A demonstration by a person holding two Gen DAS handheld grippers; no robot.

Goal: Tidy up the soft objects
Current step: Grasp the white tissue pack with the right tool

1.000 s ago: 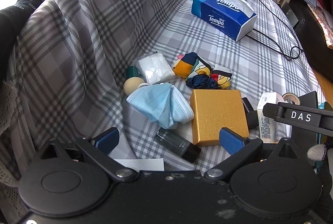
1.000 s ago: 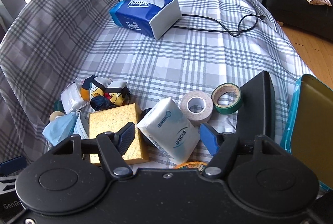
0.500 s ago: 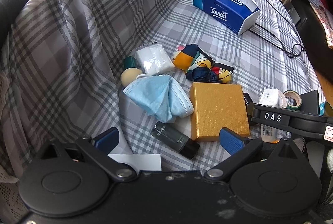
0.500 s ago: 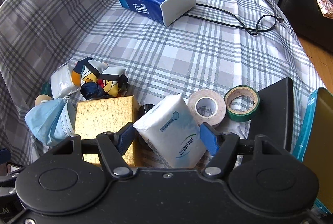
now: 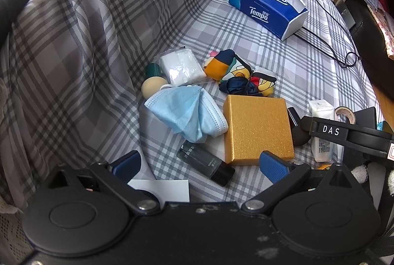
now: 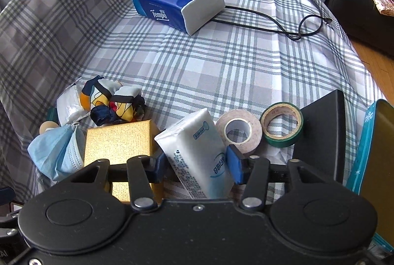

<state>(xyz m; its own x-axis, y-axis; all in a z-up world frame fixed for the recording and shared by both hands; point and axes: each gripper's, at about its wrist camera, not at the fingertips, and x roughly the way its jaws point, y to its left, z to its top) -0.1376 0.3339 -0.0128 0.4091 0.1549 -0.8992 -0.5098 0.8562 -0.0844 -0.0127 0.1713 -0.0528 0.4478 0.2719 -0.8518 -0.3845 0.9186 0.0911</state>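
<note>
1. Soft objects are gathered in a loose cluster on the plaid-covered bed (image 6: 221, 63): a white tissue pack (image 6: 197, 154), a blue face mask (image 5: 189, 115), a patterned cloth bundle (image 5: 236, 73) and a wrapped white pad (image 5: 181, 65).
2. The tissue pack is seen tilted between the blue pads of the right claw (image 6: 195, 164), whose jaws have just been closing; both pads are judged to be pressing on its sides, so the pack is taken as gripped.
3. The left claw (image 5: 199, 164) is held wide apart above the bed, with nothing between its pads; a dark bottle (image 5: 205, 163) lies just beneath it.
4. The step in hand is judged to be the pick-up of the tissue pack. The squeeze should be kept gentle, since the wrapper will crumple and may slip if pinched at one corner only.
5. The pack should be lifted straight up before it is carried off, as the gold box (image 6: 120, 142) is just beside it on one side and the pale tape roll (image 6: 240, 132) on the other; either could be dragged.
6. The green tape roll (image 6: 283, 127) and the Tempo tissue box (image 6: 177, 6) need not be disturbed.
7. The face mask is best left for the free left claw, being nearest to it.
</note>
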